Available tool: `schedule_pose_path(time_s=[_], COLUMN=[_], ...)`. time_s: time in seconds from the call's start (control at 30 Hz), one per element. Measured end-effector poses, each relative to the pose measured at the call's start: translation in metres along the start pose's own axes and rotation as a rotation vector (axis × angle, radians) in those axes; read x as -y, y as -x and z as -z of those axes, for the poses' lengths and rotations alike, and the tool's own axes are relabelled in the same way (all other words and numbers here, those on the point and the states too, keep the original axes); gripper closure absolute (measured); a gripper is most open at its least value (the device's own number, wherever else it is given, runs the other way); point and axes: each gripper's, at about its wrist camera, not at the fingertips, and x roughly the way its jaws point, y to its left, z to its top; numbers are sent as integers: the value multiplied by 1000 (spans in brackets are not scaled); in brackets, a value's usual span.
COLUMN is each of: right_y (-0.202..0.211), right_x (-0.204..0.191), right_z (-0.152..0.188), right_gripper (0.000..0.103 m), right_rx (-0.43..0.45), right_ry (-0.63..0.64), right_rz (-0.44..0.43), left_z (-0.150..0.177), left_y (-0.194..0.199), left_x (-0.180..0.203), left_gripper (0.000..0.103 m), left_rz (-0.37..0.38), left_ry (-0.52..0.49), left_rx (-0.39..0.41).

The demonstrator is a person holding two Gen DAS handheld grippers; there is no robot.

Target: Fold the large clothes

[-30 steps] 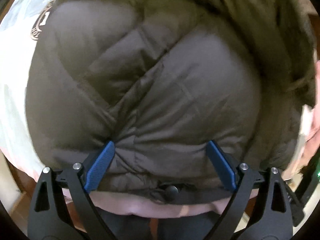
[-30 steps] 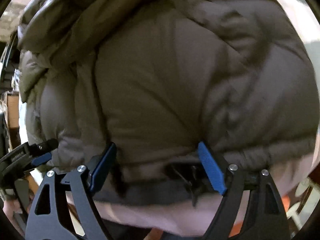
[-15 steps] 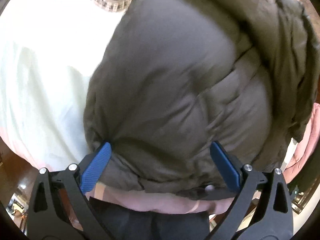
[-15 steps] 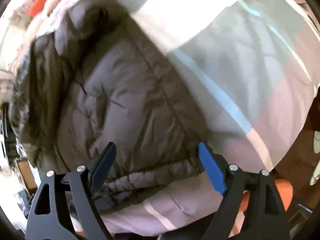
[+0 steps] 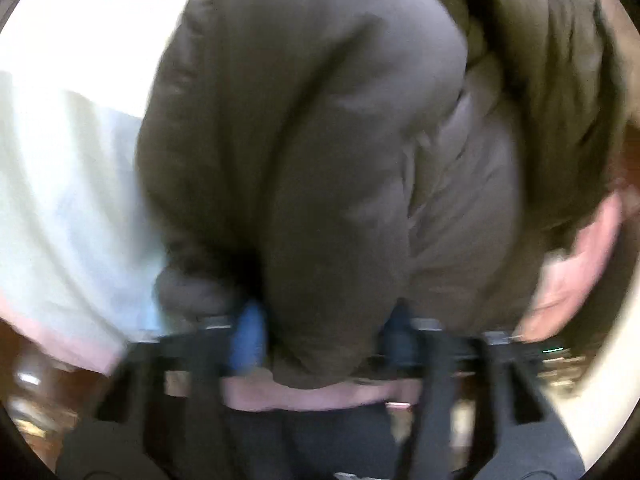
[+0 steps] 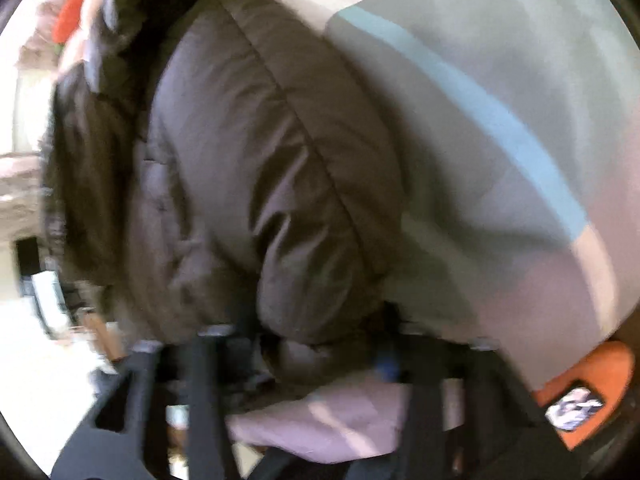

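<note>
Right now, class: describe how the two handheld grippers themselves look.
Both are alike: the left gripper and the right gripper have black, angular frames with triangular cut-outs, silver bolt heads at the joints and blue pads on the fingers. No cables or markings are discernible.

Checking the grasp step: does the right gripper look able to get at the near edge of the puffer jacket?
Probably yes: the right gripper has just been closing with the puffer jacket edge bunched between its pads, nothing in front.
</note>
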Motion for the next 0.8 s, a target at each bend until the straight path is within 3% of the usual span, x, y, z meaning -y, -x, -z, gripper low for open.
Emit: schedule_pose_path(time_s=[0.03, 0.07, 0.17, 0.2, 0.37, 0.5, 0.57, 0.67, 0.8], right_y=[3, 8, 37, 51, 105, 107, 100, 71, 22], right_x=[-5, -11, -42, -57, -118, -183, -212, -250, -282], right_z=[0, -2, -11, -18, -67, -125, -163, -224, -282], right_gripper=[86, 89, 91, 91, 91, 91, 91, 91, 90], right_rx=[9, 24, 99, 131, 257, 291, 310, 328, 329], right_ry=[5, 16, 48, 59, 103, 140, 129, 110, 89], right_rz=[-17, -41, -192, -263, -503, -613, -629, -574, -436], left_z=[-1, -3, -5, -7, -45, -85, -108, -151, -236], left_y=[5, 11, 37, 54, 138, 158, 164, 162, 160], left_x=[2, 8, 39, 53, 104, 141, 153, 162, 166], left_gripper=[90, 92, 93, 93, 93, 92, 92, 91, 91], left_rz=[67, 97, 216, 301, 578, 650, 673, 681, 604], left_ry=[11, -4, -74, -89, -110, -150, -163, -83, 16], left_rx=[7, 15, 48, 76, 241, 289, 302, 334, 348])
